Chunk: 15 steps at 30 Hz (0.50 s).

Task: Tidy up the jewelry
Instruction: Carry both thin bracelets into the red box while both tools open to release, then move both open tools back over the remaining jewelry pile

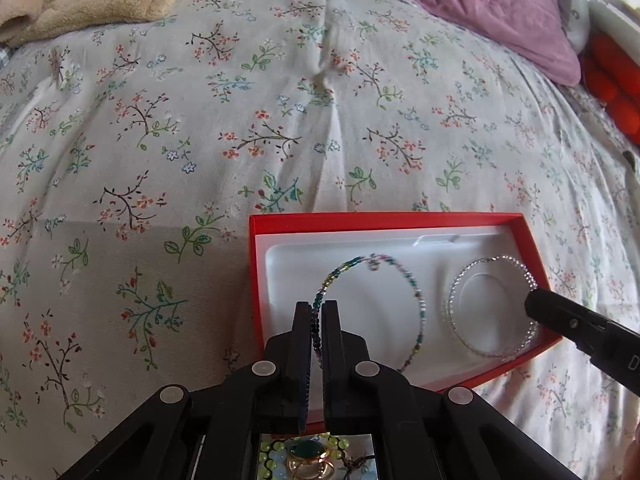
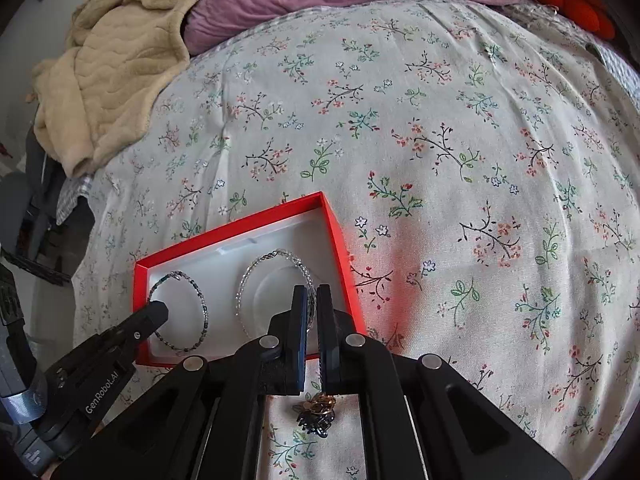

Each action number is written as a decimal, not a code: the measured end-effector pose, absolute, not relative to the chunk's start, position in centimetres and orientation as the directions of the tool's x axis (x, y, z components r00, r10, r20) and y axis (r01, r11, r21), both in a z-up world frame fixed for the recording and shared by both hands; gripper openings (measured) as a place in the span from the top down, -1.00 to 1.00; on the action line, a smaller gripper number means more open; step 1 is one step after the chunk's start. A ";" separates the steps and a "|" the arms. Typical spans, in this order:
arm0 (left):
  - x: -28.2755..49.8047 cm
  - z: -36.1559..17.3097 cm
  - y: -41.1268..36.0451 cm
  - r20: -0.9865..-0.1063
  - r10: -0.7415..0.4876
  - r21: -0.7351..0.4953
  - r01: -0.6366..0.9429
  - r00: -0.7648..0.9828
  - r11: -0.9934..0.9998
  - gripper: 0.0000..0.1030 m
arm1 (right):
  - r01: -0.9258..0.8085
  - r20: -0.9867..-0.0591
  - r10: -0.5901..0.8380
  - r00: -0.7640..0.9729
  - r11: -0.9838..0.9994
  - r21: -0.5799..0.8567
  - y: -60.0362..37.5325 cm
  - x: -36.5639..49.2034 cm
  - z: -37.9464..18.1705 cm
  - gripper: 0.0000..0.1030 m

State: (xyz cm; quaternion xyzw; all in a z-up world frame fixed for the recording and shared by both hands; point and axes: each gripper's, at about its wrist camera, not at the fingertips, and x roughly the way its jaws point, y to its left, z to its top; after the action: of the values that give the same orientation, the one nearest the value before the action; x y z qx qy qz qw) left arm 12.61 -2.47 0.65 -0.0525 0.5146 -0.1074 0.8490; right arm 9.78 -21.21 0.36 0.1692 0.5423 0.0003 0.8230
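While both bracelets lie inside the red box (image 1: 400, 220) on the bed (image 1: 280, 120), the left gripper (image 1: 318, 310) jaws pinch the multicoloured bracelet (image 1: 416, 292) at nine o'clock, the right gripper (image 2: 312, 296) jaws pinch the clear bracelet (image 2: 248, 280) at three o'clock; placing seems nearly done, and releasing likely comes next.

I see a shallow red box (image 1: 400, 219) with a white moulded insert lying open on the bed, right under both grippers. In it lie two bead bracelets, side by side and apart. The multicoloured bracelet (image 1: 404, 276), green, blue and purple beads, has its near arc pinched between the closed fingers of my left gripper (image 1: 318, 308), the rest resting on the insert ahead of it. The clear silvery bracelet (image 2: 256, 276) circles the insert's round recess; my right gripper (image 2: 312, 294) is closed on its right-hand arc.
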 end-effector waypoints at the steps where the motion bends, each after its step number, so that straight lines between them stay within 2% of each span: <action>1: 12.6 0.7 -2.5 -0.862 -0.232 -0.192 0.132 0.450 0.972 0.98 | 0.180 -0.893 0.178 0.414 0.945 0.272 -21.2 9.7 0.4 0.91; 5: 12.3 1.0 -2.9 -0.862 -0.216 -0.163 0.154 0.459 0.975 0.95 | 0.161 -0.889 0.158 0.430 0.955 0.248 -21.0 9.6 1.0 0.87; 6: 12.2 1.0 -3.0 -0.864 -0.214 -0.156 0.161 0.457 0.975 0.82 | 0.154 -0.890 0.162 0.427 0.956 0.248 -21.0 9.6 1.1 0.84; 7: 12.0 1.1 -3.1 -0.866 -0.212 -0.152 0.166 0.453 0.974 0.61 | 0.148 -0.890 0.166 0.425 0.957 0.250 -21.0 9.5 1.3 0.80; 9: 11.7 1.4 -3.4 -0.865 -0.212 -0.144 0.180 0.455 0.973 0.39 | 0.138 -0.889 0.166 0.427 0.960 0.245 -20.9 9.3 1.6 0.49; 11: 11.2 1.8 -3.6 -0.860 -0.204 -0.125 0.194 0.467 0.973 0.30 | 0.129 -0.887 0.159 0.433 0.963 0.236 -20.8 9.0 2.1 0.36; 15: 10.4 2.6 -3.6 -0.856 -0.219 -0.127 0.220 0.468 0.967 0.07 | 0.124 -0.890 0.144 0.432 0.968 0.217 -20.9 8.2 2.8 0.35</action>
State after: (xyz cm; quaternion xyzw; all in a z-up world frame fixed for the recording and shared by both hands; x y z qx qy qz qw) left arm 10.41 -3.65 2.61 0.0002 0.4997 -0.1280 0.8567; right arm 8.20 -20.94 2.79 0.1256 0.5327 0.0061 0.8369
